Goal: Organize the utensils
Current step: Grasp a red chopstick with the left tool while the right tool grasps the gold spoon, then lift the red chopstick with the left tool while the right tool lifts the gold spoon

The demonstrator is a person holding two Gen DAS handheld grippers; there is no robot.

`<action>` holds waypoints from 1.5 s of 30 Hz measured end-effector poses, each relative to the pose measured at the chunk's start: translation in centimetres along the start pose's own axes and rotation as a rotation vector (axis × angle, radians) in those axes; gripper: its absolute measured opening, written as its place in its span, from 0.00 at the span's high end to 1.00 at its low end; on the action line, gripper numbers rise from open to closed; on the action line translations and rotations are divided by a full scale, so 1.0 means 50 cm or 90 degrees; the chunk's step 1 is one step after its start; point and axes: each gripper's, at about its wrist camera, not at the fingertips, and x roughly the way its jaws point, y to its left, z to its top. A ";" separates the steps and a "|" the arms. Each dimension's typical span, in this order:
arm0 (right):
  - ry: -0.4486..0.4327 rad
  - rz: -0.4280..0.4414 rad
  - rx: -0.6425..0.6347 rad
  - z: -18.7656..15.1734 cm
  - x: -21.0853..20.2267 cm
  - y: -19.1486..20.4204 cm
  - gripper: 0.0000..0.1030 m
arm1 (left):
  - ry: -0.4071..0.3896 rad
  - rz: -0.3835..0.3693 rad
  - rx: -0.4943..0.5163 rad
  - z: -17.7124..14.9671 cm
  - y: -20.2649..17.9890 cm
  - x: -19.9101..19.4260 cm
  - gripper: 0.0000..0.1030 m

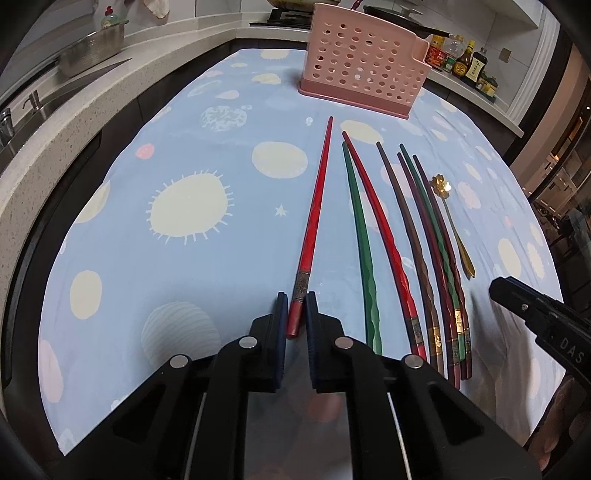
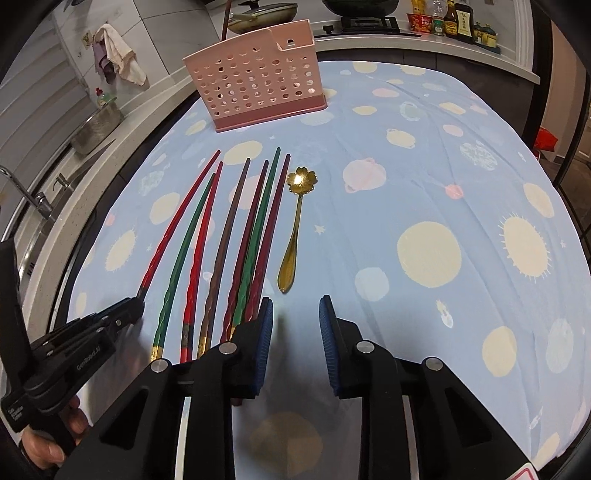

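A pink perforated utensil holder (image 1: 360,68) (image 2: 258,88) stands at the far side of the table. Several red, green and dark chopsticks (image 1: 406,240) (image 2: 236,236) lie side by side in front of it, with a gold flower-headed spoon (image 1: 456,229) (image 2: 293,225) to their right. My left gripper (image 1: 296,314) is shut on the near end of the leftmost red chopstick (image 1: 314,221) (image 2: 173,229), which lies on the cloth. My right gripper (image 2: 296,317) is open and empty, just right of the chopsticks' near ends, with the spoon's handle tip ahead of it.
The table has a light blue cloth with planets and suns (image 1: 184,206) (image 2: 424,258). A sink counter with a metal colander (image 1: 92,48) (image 2: 98,125) runs along the left. Sauce bottles (image 1: 461,59) (image 2: 450,18) and a stove with pans (image 2: 266,13) line the back counter.
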 end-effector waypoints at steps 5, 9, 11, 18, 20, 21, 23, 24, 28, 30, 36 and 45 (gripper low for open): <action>0.003 0.002 0.010 0.021 0.029 0.001 0.80 | 0.000 -0.002 -0.002 0.000 0.002 0.001 0.91; 0.012 0.002 0.012 0.028 0.048 0.001 0.85 | -0.002 0.001 0.002 -0.001 0.000 0.001 0.91; 0.016 0.001 0.013 0.027 0.055 0.001 0.85 | -0.001 -0.001 0.001 -0.001 0.000 0.001 0.91; 0.012 -0.002 0.006 0.027 0.063 0.002 0.87 | -0.004 -0.002 0.001 -0.003 0.001 0.002 0.90; 0.009 -0.005 0.000 0.026 0.064 0.003 0.87 | -0.004 -0.001 0.002 -0.002 0.001 0.002 0.90; 0.006 -0.006 -0.003 0.025 0.064 0.005 0.87 | -0.004 -0.001 0.001 -0.002 0.001 0.002 0.90; 0.001 -0.009 -0.007 0.024 0.065 0.006 0.88 | -0.004 -0.001 0.002 -0.003 0.001 0.002 0.90; -0.002 -0.011 -0.011 0.023 0.065 0.007 0.88 | -0.004 -0.001 0.002 -0.002 0.001 0.002 0.90; -0.007 -0.016 -0.023 0.020 0.064 0.010 0.92 | -0.005 -0.001 0.002 -0.002 0.000 0.002 0.90; -0.006 -0.013 -0.020 0.019 0.061 0.008 0.92 | -0.004 -0.002 0.001 -0.002 0.000 0.002 0.90; -0.017 -0.010 -0.006 0.012 0.034 -0.002 0.98 | 0.006 -0.022 -0.017 0.001 0.013 -0.001 0.91; -0.046 0.002 0.015 -0.001 -0.028 -0.022 0.99 | 0.014 -0.038 -0.040 -0.010 0.026 -0.023 0.92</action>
